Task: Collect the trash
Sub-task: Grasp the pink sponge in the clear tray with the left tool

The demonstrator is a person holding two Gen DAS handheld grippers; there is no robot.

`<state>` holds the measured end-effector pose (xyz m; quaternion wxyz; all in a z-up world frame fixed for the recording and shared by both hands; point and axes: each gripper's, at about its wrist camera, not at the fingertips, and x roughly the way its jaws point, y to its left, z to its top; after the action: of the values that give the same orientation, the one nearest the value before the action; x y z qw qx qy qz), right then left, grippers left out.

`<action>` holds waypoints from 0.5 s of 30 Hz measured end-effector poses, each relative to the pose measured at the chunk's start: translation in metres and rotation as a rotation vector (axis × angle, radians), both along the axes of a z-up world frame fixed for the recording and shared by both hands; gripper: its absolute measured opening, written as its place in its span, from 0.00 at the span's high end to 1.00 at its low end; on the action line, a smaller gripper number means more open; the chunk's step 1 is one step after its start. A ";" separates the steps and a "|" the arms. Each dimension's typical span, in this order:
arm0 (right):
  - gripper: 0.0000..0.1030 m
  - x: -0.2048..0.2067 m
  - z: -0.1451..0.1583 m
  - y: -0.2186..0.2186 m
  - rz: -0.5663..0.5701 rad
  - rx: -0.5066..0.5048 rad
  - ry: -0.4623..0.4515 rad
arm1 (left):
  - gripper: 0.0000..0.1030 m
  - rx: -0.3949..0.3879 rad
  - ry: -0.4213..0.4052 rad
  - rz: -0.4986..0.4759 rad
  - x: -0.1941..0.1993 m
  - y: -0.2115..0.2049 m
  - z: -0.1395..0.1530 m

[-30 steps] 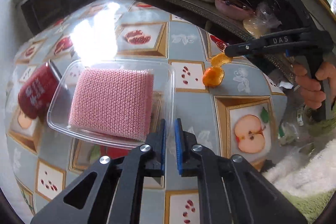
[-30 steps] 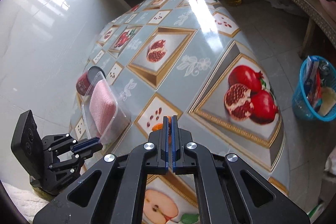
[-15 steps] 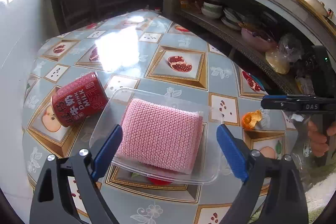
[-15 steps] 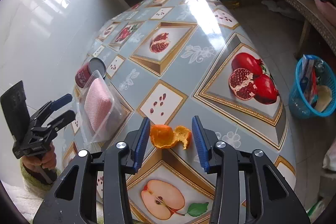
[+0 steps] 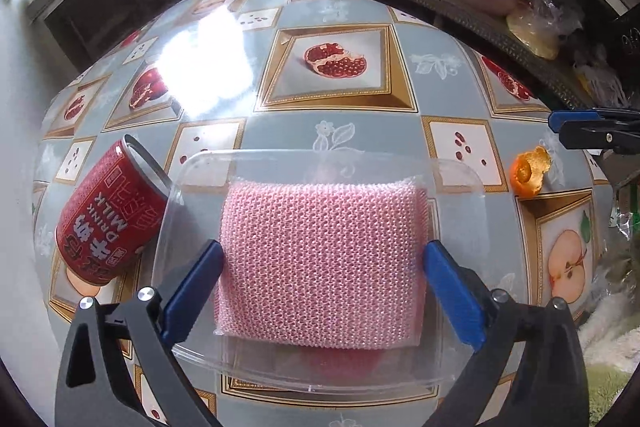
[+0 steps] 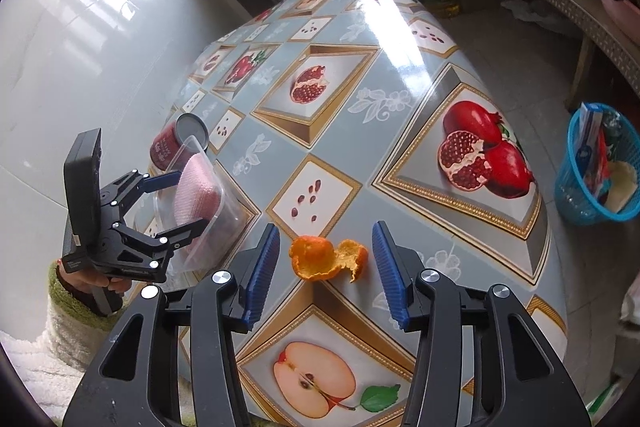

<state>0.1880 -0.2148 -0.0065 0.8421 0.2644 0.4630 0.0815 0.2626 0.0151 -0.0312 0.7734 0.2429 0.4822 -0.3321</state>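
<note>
Straddling the sponge (image 5: 320, 263) in its tray (image 5: 452, 183) near the table (image 5: 360, 131) edge, left gripper (image 5: 320, 291) fingers opening; right gripper (image 6: 326, 271) fingers opening around the peel (image 6: 326, 259), untouched.

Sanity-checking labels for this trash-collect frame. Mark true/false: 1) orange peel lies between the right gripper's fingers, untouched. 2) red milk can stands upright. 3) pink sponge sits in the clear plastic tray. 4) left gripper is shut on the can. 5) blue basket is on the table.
1) True: the orange peel lies on the tablecloth between the right gripper pads, which are opening and clear of it.
2) False: the red milk can lies on its side.
3) True: the pink sponge sits in the clear plastic tray.
4) False: the left gripper is opening, straddling the sponge.
5) False: the blue basket stands on the floor.
</note>
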 end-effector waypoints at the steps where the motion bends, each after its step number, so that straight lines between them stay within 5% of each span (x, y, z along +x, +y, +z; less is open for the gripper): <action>1: 0.55 0.000 0.000 0.000 0.001 0.001 0.000 | 0.05 0.003 0.000 -0.002 0.000 0.000 0.000; 8: 0.55 0.002 -0.002 0.006 0.008 0.010 0.006 | 0.05 0.077 -0.038 -0.015 -0.006 -0.010 -0.010; 15: 0.55 0.001 0.000 0.008 0.006 0.008 0.003 | 0.08 0.042 -0.026 0.020 -0.001 -0.004 -0.004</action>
<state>0.1887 -0.2069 -0.0063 0.8402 0.2663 0.4646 0.0856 0.2614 0.0108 -0.0350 0.7778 0.2583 0.4812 -0.3109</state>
